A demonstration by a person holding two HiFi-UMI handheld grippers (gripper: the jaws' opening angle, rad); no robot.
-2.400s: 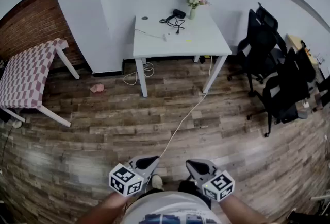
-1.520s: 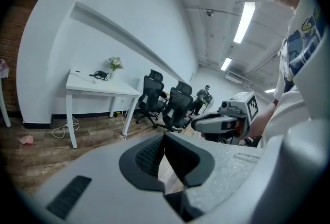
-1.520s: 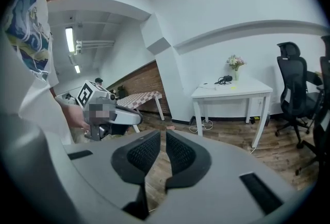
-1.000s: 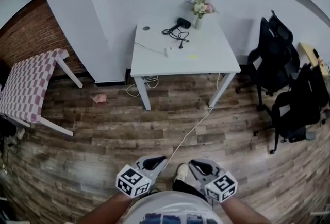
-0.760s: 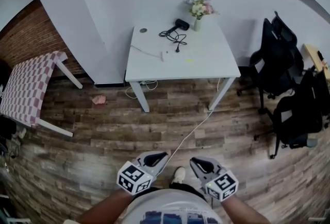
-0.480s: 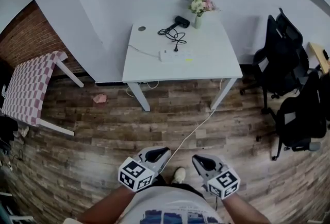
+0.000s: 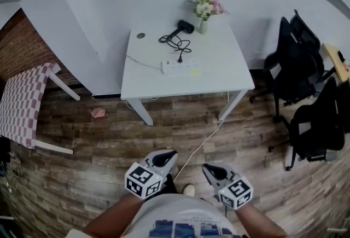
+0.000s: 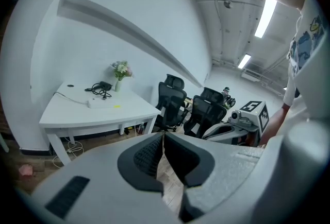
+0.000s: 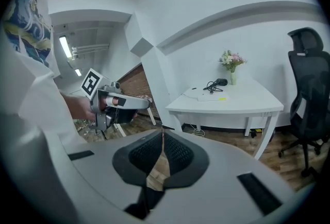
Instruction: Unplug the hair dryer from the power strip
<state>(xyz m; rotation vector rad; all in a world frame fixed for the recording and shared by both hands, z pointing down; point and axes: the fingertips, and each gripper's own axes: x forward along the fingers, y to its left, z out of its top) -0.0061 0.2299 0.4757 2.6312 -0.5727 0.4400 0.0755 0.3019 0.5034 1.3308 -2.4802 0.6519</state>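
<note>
A black hair dryer (image 7: 186, 26) lies at the back of a white table (image 7: 219, 75), its coiled black cord running to a plug (image 7: 179, 59) in a white power strip (image 7: 179, 68). Both show small in the left gripper view as hair dryer (image 8: 104, 85) and power strip (image 8: 99, 103), and in the right gripper view as hair dryer (image 9: 220, 82) and power strip (image 9: 210, 97). My left gripper (image 7: 164, 158) and right gripper (image 7: 210, 171) hang close to my body over the wood floor, far short of the table. Each is shut with nothing between its tips.
A vase of flowers (image 7: 203, 10) stands beside the hair dryer. Black office chairs (image 7: 295, 62) crowd the right side. A checkered table (image 7: 22, 105) stands at the left. A white cable (image 7: 199, 144) trails across the floor from the table leg, and a pink scrap (image 7: 98, 112) lies near the wall.
The white table has drawn nearer and larger in the head view as I walk toward it. Both grippers have stayed low in front of me.
</note>
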